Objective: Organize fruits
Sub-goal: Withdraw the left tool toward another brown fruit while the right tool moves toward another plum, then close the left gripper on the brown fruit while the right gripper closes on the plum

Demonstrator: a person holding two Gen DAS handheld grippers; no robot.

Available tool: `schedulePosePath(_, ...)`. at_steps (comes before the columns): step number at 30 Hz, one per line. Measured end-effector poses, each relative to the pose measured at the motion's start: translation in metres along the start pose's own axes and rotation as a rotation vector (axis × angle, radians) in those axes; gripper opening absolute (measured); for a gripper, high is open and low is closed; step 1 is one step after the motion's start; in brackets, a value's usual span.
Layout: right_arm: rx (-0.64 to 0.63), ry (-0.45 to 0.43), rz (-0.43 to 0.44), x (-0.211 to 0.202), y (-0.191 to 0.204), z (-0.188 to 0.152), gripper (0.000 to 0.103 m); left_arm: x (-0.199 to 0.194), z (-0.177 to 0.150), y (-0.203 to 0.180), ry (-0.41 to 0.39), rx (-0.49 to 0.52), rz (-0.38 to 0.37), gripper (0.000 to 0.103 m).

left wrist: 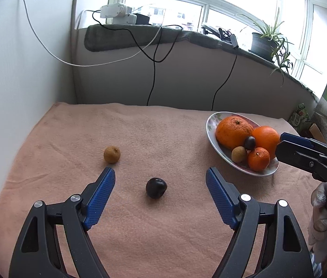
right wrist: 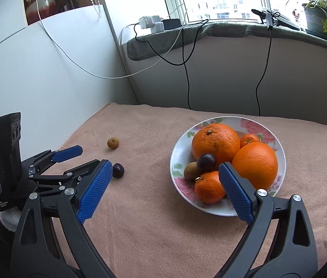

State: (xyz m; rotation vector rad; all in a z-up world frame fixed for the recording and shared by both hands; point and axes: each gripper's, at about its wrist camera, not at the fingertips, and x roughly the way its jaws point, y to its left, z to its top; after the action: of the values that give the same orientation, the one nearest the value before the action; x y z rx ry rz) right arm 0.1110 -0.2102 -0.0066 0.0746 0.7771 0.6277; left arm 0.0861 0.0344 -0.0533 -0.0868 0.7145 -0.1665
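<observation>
A dark plum (left wrist: 156,187) lies on the pink towel (left wrist: 140,134), between and just ahead of my open left gripper (left wrist: 160,173). A small brown longan (left wrist: 111,154) lies beyond the left fingertip. A floral plate (right wrist: 179,153) holds two large oranges (right wrist: 215,142), two small tangerines (right wrist: 209,187), a dark plum (right wrist: 206,161) and a brown fruit (right wrist: 191,170). My right gripper (right wrist: 165,166) is open and empty, hovering at the plate's near edge. The loose plum (right wrist: 118,170) and longan (right wrist: 113,143) also show in the right wrist view.
A white wall panel (left wrist: 24,69) borders the table on the left. A low wall with a grey-padded sill (left wrist: 140,34) runs behind, with cables (left wrist: 151,76) hanging down. A potted plant (left wrist: 265,41) stands on the sill at right.
</observation>
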Motion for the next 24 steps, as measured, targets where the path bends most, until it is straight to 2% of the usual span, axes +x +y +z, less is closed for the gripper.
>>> schedulePosePath(4,-0.036,0.035,0.040,0.014,0.017,-0.003,0.086,0.002,-0.005,0.020,0.012,-0.038,0.013,0.080)
schedulePosePath(8,-0.078,0.076,0.072,0.029,0.034,-0.007,0.075,0.004,-0.009,0.039,0.022,-0.086,0.022,0.074)
schedulePosePath(12,-0.111,0.108,0.090,0.045,0.048,-0.010,0.072,0.009,-0.008,0.056,0.028,-0.131,0.014,0.067)
schedulePosePath(13,-0.117,0.118,0.092,0.050,0.051,-0.011,0.067,0.010,-0.007,0.058,0.030,-0.137,0.012,0.066)
schedulePosePath(14,-0.119,0.130,0.098,0.054,0.053,-0.012,0.062,0.012,-0.007,0.061,0.032,-0.142,0.008,0.063)
schedulePosePath(18,-0.125,0.166,0.117,0.069,0.061,-0.015,0.059,0.021,-0.004,0.069,0.045,-0.159,-0.004,0.051)
schedulePosePath(20,-0.129,0.182,0.125,0.077,0.064,-0.016,0.050,0.026,-0.003,0.071,0.055,-0.162,-0.010,0.045)
schedulePosePath(21,-0.131,0.190,0.125,0.081,0.066,-0.016,0.049,0.029,-0.003,0.072,0.061,-0.163,-0.012,0.041)
schedulePosePath(24,-0.137,0.206,0.124,0.093,0.069,-0.016,0.047,0.037,0.001,0.073,0.074,-0.162,-0.017,0.040)
